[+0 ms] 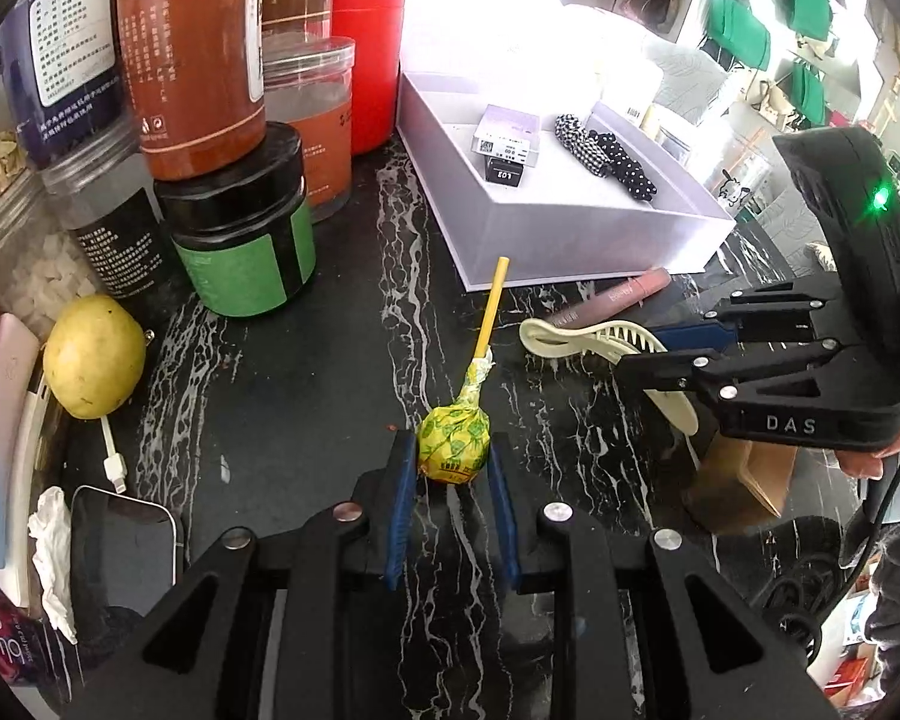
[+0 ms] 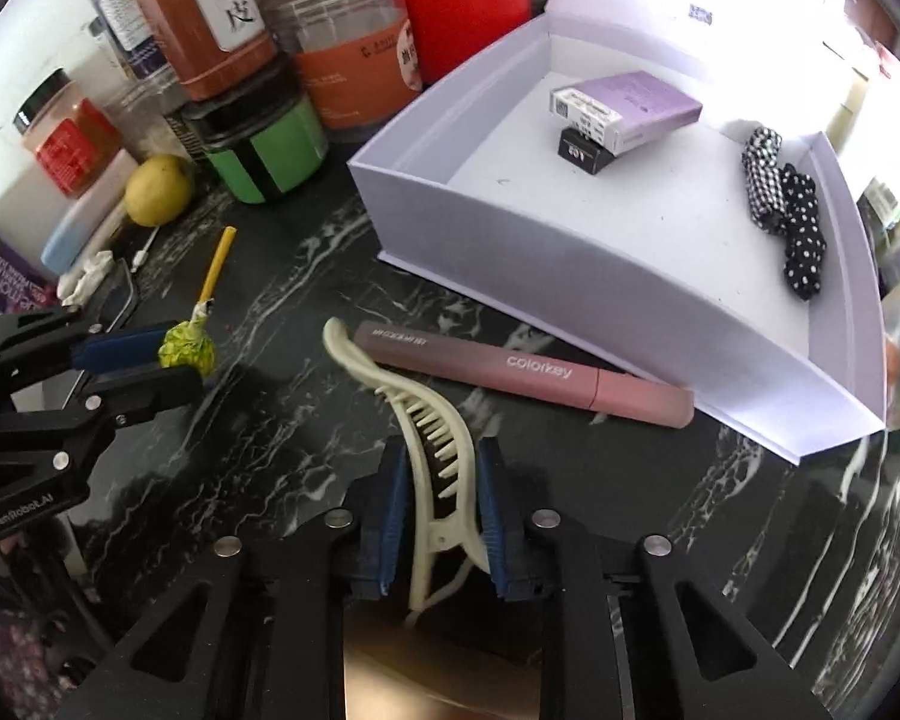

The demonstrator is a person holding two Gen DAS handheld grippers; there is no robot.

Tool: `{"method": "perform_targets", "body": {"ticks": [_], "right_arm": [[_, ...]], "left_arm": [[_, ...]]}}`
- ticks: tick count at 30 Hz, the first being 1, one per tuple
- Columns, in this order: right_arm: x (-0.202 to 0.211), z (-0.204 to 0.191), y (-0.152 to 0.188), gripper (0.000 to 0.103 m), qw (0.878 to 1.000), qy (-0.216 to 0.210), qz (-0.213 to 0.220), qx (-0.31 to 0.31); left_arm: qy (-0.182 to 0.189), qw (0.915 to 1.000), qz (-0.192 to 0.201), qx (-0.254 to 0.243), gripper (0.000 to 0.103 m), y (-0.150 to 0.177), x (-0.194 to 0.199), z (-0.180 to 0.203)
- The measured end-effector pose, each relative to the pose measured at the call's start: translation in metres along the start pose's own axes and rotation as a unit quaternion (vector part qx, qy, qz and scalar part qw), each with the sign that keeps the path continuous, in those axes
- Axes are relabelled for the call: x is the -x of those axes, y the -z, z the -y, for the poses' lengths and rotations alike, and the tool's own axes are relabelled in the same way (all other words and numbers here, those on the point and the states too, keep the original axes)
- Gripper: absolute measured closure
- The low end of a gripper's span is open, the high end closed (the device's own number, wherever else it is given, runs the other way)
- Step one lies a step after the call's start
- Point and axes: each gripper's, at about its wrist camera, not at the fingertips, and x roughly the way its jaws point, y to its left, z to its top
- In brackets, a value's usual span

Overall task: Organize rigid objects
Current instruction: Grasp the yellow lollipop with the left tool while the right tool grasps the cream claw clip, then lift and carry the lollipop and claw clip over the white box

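**Lollipop and hair clip gripped beside the white box**

The left claw (image 1: 453,468) is seen clenched on the wrapped head of a lollipop (image 1: 455,441), whose yellow-green wrapper is pinched between the blue pads while the yellow stick is angled away toward the box. The head is shown low over the dark marbled worktop (image 1: 306,372); whether it rests on the surface cannot be told.

The right claw (image 2: 441,498) is closed on a cream hair clip (image 2: 432,438), which is held lengthwise between the pads with its teeth pointing forward and its curved tip reaching past the fingers. Just beyond the clip, a pink Colorkey cosmetic tube (image 2: 528,381) is laid on the worktop, close along the near wall of an open white box (image 2: 510,240).

Inside the box, a lilac carton (image 2: 627,105) is stacked on a small black box (image 2: 582,153), and two black-and-white patterned hair accessories (image 2: 783,210) are placed near the far side. Jars (image 1: 240,222), a red canister (image 1: 369,60) and a yellow fruit, possibly a lemon (image 1: 93,357), are grouped to the left.
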Motion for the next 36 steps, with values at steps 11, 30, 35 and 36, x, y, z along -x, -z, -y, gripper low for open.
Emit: {"method": "perform_targets", "body": {"ticks": [11,30,35,36], "right_arm": [[0.052,-0.007,0.017,0.082,0.997,0.010,0.068,-0.026],[0.103,0.008,0.041,0.082,0.988,0.021,0.130,-0.076],[0.112,0.016,0.047,0.082,0.986,0.025,0.142,-0.089],[0.114,0.017,0.048,0.082,0.985,0.023,0.145,-0.090]], "left_arm": [[-0.004,0.9997,0.019,-0.013,0.079,-0.005,0.012,0.009],[0.013,0.9971,0.048,-0.057,0.079,-0.040,0.027,0.053],[0.021,0.9957,0.057,-0.071,0.079,-0.050,0.031,0.067],[0.022,0.9953,0.060,-0.073,0.079,-0.052,0.032,0.069]]}}
